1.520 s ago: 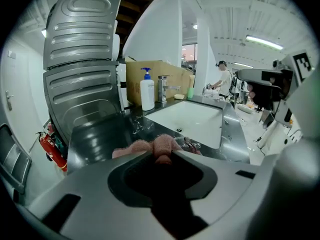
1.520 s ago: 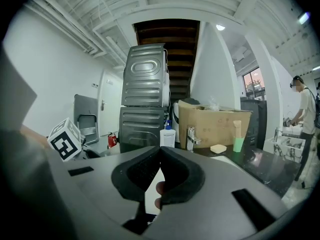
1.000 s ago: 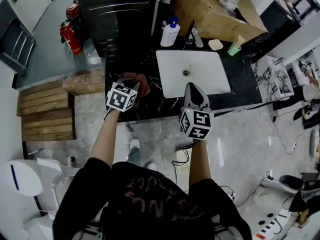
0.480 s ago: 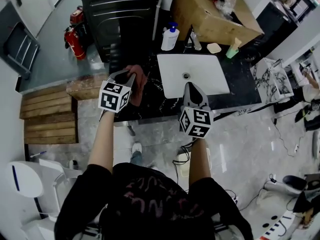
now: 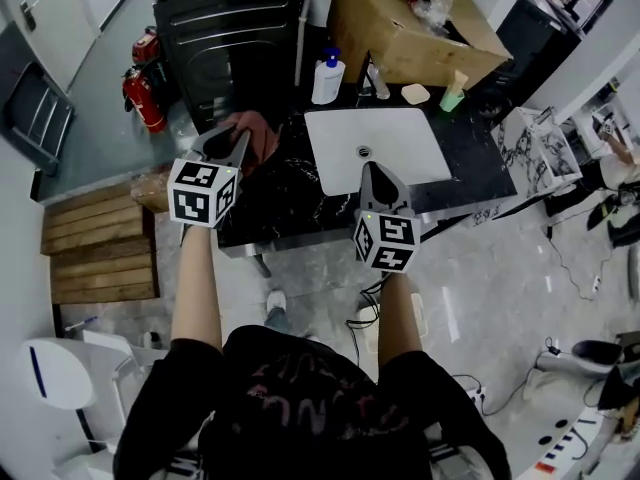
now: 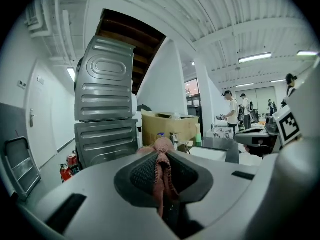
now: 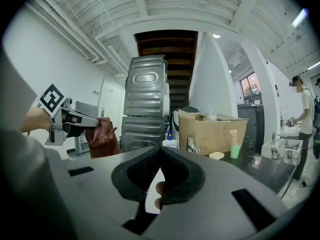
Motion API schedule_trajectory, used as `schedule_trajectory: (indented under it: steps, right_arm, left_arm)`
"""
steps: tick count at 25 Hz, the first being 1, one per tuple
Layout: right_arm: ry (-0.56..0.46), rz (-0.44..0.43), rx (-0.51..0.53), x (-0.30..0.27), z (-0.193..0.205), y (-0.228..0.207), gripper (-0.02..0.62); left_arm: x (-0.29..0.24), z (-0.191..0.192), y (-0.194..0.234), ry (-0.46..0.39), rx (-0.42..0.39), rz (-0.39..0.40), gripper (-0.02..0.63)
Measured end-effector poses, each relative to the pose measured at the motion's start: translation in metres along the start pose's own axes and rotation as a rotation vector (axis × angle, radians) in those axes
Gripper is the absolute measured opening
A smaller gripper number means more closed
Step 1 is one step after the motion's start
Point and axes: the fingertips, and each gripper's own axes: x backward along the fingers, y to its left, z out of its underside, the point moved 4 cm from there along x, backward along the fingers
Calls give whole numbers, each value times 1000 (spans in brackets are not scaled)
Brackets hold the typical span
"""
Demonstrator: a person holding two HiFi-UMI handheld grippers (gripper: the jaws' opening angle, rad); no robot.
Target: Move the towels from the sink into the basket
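1. Two grippers show in the head view, one in each of the person's hands, above a black marble counter (image 5: 290, 193) with a white sink (image 5: 400, 158) set into it.
2. Left gripper (image 5: 228, 140) — its jaws are nearly closed and pinch a reddish-brown towel (image 5: 258, 130). In the left gripper view a thin fold of the cloth runs down between the pads and bunches out past the tips.
3. The towel is up in the air to the left of the sink, well apart from the basin. The right gripper view shows it dangling below the left gripper's jaws, in front of the stacked grey machines (image 7: 146, 86).
4. Right gripper (image 5: 372, 173) — it sits at the sink's near edge and points toward the basin. Its jaw tips meet and grip nothing.
5. Behind the sink stand a soap bottle (image 5: 327, 76) with a blue pump, a cardboard box (image 5: 400, 18) and a green cup (image 5: 452, 98).
6. On the floor to the left are a red fire extinguisher (image 5: 142, 96) and a wooden pallet (image 5: 95, 243).
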Motion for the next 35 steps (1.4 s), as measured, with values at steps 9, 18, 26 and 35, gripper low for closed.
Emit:
schedule_trajectory:
  steps: [9,18,26,35]
  right_arm:
    - [-5,100,-8,10,3,-31,15]
    - [0,300,-20,43,7,-96,15]
    - [35,556,-47,112,21,-155,15]
    - [71,866,-100,232,44,-181,15]
  left_arm:
    - [-32,-3,-20,-3,-31,69,57]
    - [-95,-19,-92,-24,-72,284,57]
    - [-140,-41,-201,-67,-123,573,57]
    - [-142,-46,-339,-73,-190,909,57]
